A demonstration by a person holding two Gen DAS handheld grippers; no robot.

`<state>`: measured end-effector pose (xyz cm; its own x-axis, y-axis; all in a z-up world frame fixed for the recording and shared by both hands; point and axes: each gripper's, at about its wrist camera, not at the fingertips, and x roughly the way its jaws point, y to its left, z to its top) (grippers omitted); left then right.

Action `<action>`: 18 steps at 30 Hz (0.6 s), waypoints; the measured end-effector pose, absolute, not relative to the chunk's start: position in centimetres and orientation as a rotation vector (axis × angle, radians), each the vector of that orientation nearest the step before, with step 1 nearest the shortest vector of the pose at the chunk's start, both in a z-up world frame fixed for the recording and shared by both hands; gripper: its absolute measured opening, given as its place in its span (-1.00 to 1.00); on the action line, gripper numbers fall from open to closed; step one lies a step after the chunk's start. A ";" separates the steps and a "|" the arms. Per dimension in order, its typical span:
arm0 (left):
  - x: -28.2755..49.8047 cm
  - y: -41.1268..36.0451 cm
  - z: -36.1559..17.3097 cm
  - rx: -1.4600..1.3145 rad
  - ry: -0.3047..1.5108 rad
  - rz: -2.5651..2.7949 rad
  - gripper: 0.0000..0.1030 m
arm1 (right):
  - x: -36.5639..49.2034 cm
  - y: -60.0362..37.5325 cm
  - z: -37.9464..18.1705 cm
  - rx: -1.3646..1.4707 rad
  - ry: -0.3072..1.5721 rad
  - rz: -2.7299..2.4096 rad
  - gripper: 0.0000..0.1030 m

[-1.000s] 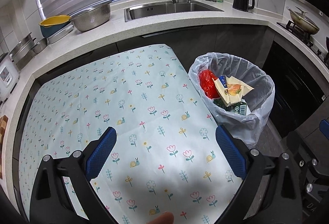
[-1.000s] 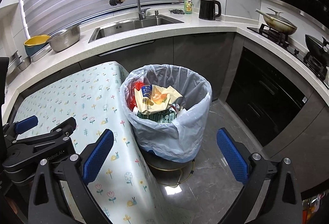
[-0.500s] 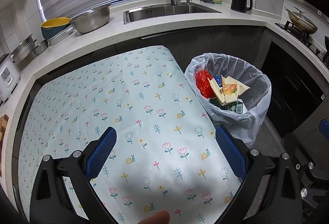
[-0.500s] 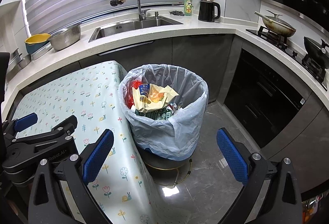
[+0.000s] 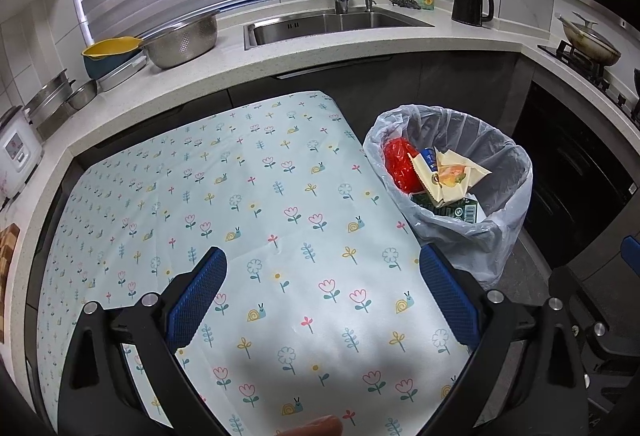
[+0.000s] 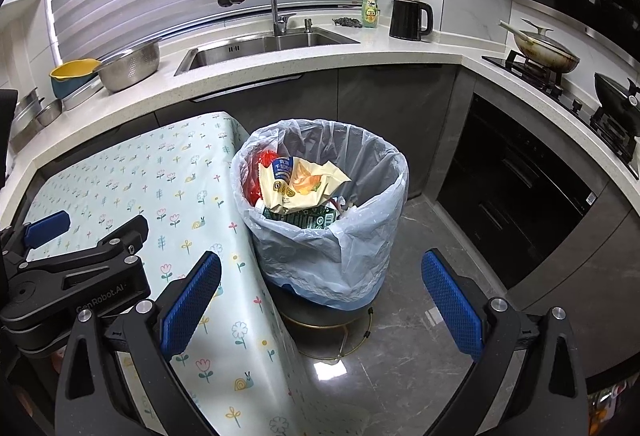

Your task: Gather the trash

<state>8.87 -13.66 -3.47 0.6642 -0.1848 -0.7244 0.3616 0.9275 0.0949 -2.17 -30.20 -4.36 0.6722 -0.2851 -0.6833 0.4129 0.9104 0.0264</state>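
Evidently we are at the tail end of collecting trash: the tabletop (image 5: 256, 220), under its flowered cloth, shows no litter in either view, while the trash bin (image 6: 320, 220) lined with a pale bag holds a red wrapper (image 5: 398, 165), a cream snack packet (image 6: 300, 183) and a green carton (image 6: 310, 220). The bin stands just off the tabletop's edge, at about two o'clock from the left gripper (image 5: 320, 300) and near twelve o'clock from the right gripper (image 6: 320, 300). Both sets of fingers are spread wide and carry nothing; the left hovers over the cloth, the right over the floor in front of the bin.

We judge the gathering itself done, so the next move calls either for a last look round for stray pieces outside these views, or for taking hold of the bag's rim to close it. That rim is thin and slack, so a pinch would need care.

Against the earlier frames, the bin sits slightly lower and nearer the middle in both views, which suggests that we have drawn both grippers back and up a little. The contents of the bin look unchanged.
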 end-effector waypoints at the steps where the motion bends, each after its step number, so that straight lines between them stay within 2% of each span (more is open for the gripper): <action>1: 8.9 -13.7 -3.5 0.238 0.788 -0.311 0.80 | -2.2 -30.2 -4.4 0.184 0.736 -0.395 0.88; 18: 10.3 -13.3 -4.4 0.212 0.819 -0.268 0.80 | -0.9 -30.5 -5.1 0.178 0.752 -0.377 0.88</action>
